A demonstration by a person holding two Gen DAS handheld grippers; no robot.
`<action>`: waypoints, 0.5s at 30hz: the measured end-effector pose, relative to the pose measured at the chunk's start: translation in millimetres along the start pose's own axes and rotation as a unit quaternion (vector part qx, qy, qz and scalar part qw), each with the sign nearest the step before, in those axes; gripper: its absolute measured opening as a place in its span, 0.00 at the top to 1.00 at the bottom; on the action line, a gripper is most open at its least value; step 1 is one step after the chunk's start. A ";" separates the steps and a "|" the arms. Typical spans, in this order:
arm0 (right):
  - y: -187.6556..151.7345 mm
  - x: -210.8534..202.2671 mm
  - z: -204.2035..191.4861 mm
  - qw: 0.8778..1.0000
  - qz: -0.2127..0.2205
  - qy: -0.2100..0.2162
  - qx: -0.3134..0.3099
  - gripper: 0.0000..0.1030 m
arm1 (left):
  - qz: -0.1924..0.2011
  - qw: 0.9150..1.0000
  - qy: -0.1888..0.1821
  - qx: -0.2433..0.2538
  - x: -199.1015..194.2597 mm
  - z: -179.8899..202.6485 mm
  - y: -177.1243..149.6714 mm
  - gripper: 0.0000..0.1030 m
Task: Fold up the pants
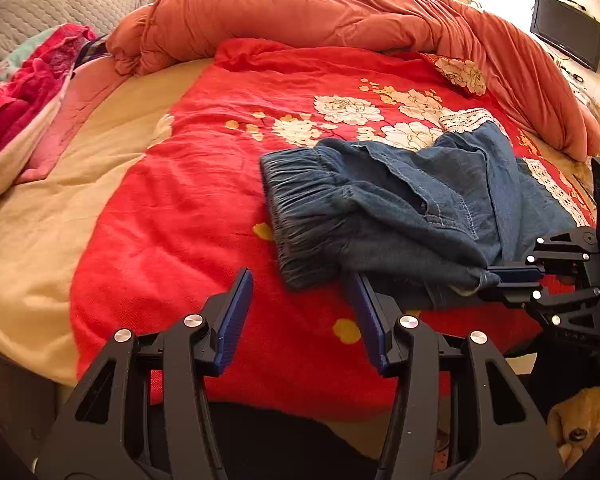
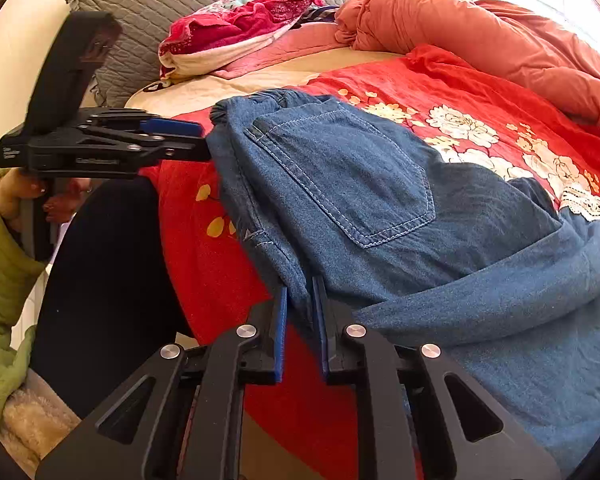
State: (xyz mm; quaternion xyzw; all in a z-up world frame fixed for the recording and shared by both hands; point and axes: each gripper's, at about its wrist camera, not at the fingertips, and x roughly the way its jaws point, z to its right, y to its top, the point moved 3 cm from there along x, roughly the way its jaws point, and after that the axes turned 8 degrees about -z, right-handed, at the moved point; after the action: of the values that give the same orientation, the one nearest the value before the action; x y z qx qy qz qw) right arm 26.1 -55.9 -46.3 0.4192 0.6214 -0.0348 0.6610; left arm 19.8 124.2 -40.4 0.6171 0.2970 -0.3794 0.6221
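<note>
From the left wrist view, the left gripper (image 1: 300, 280) is hovering over the red floral blanket (image 1: 204, 184) with its jaws standing apart and nothing between them; the elastic waistband (image 1: 296, 200) of the denim pants (image 1: 400, 208) is lying just ahead of its right fingertip. The pants are resting in a loose, partly doubled heap on the blanket, lace trim (image 1: 556, 188) showing at the far edge. At the right of this view, the right gripper (image 1: 500, 280) is reaching in with a fold of denim caught between its narrow jaws.

From the right wrist view, the right gripper (image 2: 300, 292) is showing a thin edge of the pants (image 2: 380, 184) running between its blue pads (image 2: 281, 320), though the jaws are only nearly closed, so the hold looks light. The left gripper (image 2: 196, 140) is sitting just beside the waistband corner (image 2: 224, 116), a hand (image 2: 24, 196) in a green sleeve (image 2: 0, 264) holding its handle.

The likely trouble: that slack pinch could let the denim slip out mid-lift, dropping the fold askew. The left jaws, being off the cloth, could also close on blanket instead of waistband, dragging the bedding along and bunching the pants.
</note>
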 end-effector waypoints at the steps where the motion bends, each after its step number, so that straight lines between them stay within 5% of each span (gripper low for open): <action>1: -0.1 -0.9 -0.6 1.000 0.001 0.001 0.000 0.86 | 0.005 1.000 -0.004 -0.011 -7.8 -5.2 -1.6 0.59; 6: -1.1 -3.4 -5.6 1.000 0.004 0.017 -0.001 0.77 | 0.038 0.999 -0.018 -0.034 -31.7 -6.5 10.3 0.58; 10: -0.9 -9.9 -3.0 0.999 0.010 0.044 0.019 0.77 | 0.048 0.998 -0.049 -0.011 -24.6 27.5 39.2 0.53; 12: -1.3 -19.0 0.1 0.998 0.018 0.058 0.029 0.76 | 0.049 0.996 -0.067 0.011 -14.8 49.2 53.4 0.52; 15: -2.3 -36.3 6.1 0.996 0.031 0.072 0.043 0.76 | 0.024 0.998 -0.046 0.029 7.7 67.8 58.9 0.52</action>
State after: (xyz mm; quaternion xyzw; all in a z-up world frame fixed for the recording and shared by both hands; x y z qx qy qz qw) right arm 21.4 -78.2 -17.4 0.4678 0.6518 -0.0106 0.5969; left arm 66.6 53.1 -10.8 0.6238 0.2420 -0.4013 0.6255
